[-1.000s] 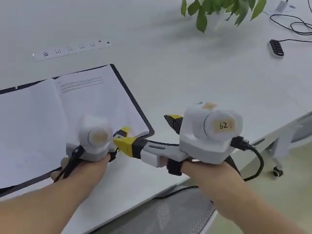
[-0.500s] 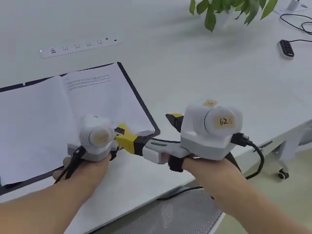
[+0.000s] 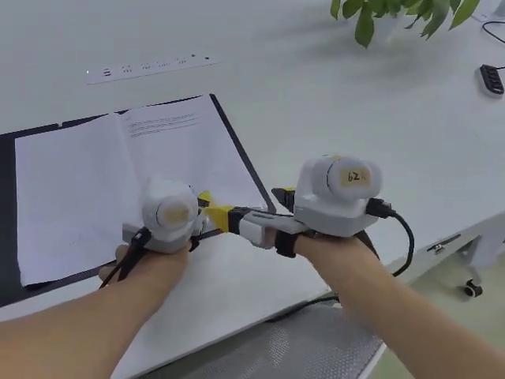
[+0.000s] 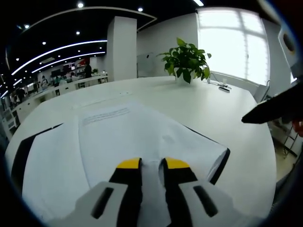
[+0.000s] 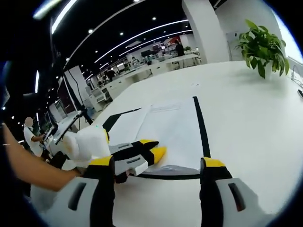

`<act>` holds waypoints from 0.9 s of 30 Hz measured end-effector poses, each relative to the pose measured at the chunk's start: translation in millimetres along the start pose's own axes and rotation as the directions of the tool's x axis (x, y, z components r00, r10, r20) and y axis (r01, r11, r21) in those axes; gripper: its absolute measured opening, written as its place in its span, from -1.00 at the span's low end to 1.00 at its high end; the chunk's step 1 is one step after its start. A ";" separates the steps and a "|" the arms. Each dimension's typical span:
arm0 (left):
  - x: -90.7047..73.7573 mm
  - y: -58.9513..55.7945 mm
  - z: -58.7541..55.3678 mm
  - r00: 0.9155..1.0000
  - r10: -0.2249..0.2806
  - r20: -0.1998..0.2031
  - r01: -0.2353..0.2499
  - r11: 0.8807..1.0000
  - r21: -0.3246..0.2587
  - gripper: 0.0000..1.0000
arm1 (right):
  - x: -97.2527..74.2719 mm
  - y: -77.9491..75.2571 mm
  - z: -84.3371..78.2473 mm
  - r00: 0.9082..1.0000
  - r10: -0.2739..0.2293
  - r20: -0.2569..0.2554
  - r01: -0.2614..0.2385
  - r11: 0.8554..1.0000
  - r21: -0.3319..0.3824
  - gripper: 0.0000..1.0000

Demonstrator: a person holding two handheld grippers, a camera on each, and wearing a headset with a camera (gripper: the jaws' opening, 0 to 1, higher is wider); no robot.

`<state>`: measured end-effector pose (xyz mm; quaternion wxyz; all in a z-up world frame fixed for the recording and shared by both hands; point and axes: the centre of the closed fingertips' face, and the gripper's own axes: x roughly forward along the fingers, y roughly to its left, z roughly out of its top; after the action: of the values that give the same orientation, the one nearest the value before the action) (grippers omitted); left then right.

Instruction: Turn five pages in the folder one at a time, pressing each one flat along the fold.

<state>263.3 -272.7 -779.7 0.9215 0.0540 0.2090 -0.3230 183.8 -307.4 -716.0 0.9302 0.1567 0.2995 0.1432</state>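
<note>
**Gripper state.** The left gripper (image 4: 152, 164) is sitting low over the near edge of the right-hand page (image 3: 189, 158). Its two yellow-tipped jaws are drawn close, with only a narrow slit between them, and no paper is showing inside the slit. Whether the tips are touching the sheet cannot be told. The right gripper (image 5: 157, 162) is holding its jaws spread wide. In the right gripper view they are bracketing the near right corner of the folder (image 3: 6, 221), and the left gripper's tips are lying just beside that corner.

**Location of the work.** The folder is lying open and flat on the white workbench (image 3: 316, 95), close to the front edge. Its black cover is showing as a border around the white pages. The fold (image 3: 130, 166) is running away from the person between the two page stacks.

**Handling (judgement).**
- The sheets are probably light, thin and limp, so a lifted one is likely to bow and curl.
- A hard pinch or a fast pull risks creasing or tearing the sheet.
- Neighbouring sheets may cling together, so only the top one should be separated.

**Where to grip (judgement).**
- Take the free outer edge near the lower right corner with a shallow bite.
- The cover looks stiffer, but the folder may slide on the smooth bench, so steady it with the other gripper.
- For flattening, use the flat side of a jaw, sweeping along the fold.
</note>
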 end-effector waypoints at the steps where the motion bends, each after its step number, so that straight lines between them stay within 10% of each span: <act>1: 0.1 0.0 -0.1 1.000 0.000 0.000 0.000 1.000 0.000 -0.68 | 2.2 -1.3 -1.2 1.000 -0.003 -0.003 0.003 1.000 0.022 0.33; 27: 0.3 0.1 -0.5 1.000 -0.003 0.002 0.003 1.000 -0.005 -0.67 | 42.7 -13.2 -19.2 0.999 -0.014 -0.044 0.025 0.963 0.269 -0.22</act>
<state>263.4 -272.7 -780.3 0.9213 0.0509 0.2092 -0.3239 207.9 -300.1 -757.7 0.8951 0.2758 0.3373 0.0952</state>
